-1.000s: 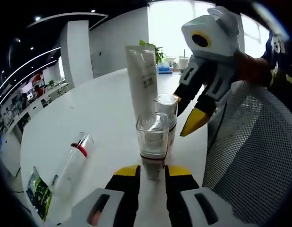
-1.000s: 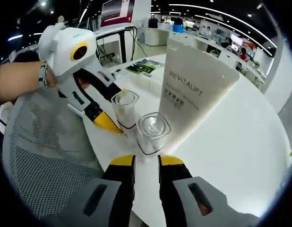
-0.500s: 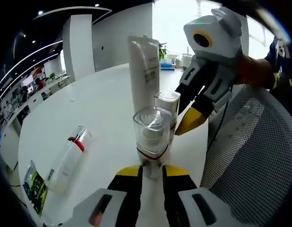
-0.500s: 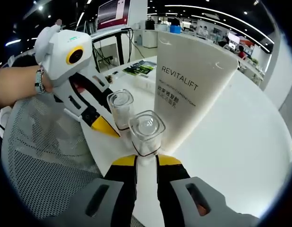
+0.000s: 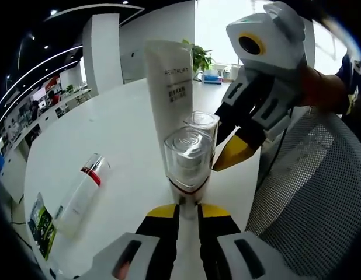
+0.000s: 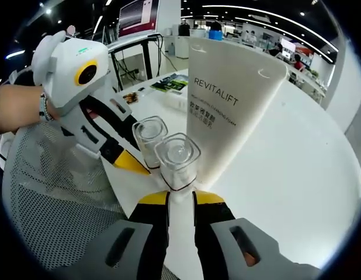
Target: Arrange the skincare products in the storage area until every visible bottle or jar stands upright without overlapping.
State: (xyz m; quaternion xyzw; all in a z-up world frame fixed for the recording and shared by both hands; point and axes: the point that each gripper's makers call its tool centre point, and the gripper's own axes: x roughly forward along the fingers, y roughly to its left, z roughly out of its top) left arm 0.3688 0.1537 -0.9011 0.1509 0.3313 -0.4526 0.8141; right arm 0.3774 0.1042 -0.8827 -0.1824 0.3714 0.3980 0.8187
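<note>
Left gripper (image 5: pixel 185 211): yellow-tipped fingers (image 5: pixel 161 217) clamped on the base of a small clear square-capped bottle with a red band (image 5: pixel 188 157), upright on the white round tabletop (image 5: pixel 116 134). Right gripper (image 6: pixel 179 199): fingers (image 6: pixel 151 203) closed on the base of a second clear square-capped bottle (image 6: pixel 177 159), also upright. In the right gripper view the left-held bottle (image 6: pixel 150 135) stands just beside it, possibly touching; I cannot tell.

Handling, as a judgement: both look like rigid glass or hard acrylic, so light-to-moderate weight, slick, breakable if knocked. Narrow foot, top-heavy cap. The low grip is stable for sliding, but release slowly or they tip. Separate the two before letting go.

Just behind, the tall white REVITALIFT tube (image 6: pixel 230 111) stands on its cap, close to both bottles. Soft plastic, light, high centre: easiest thing here to topple. It blocks any forward push, so move sideways instead.

Further out in the left gripper view, a slim clear bottle with a red collar (image 5: pixel 79 195) lies on its side, well apart from the group; it needs standing. Round body may roll, so grip mid-barrel. Beyond it, a green printed sachet (image 5: pixel 41 224) lies flat near the edge.

Grey mesh chair back (image 5: pixel 309 192) sits just beside the tabletop edge, crowding both grippers' approach.
</note>
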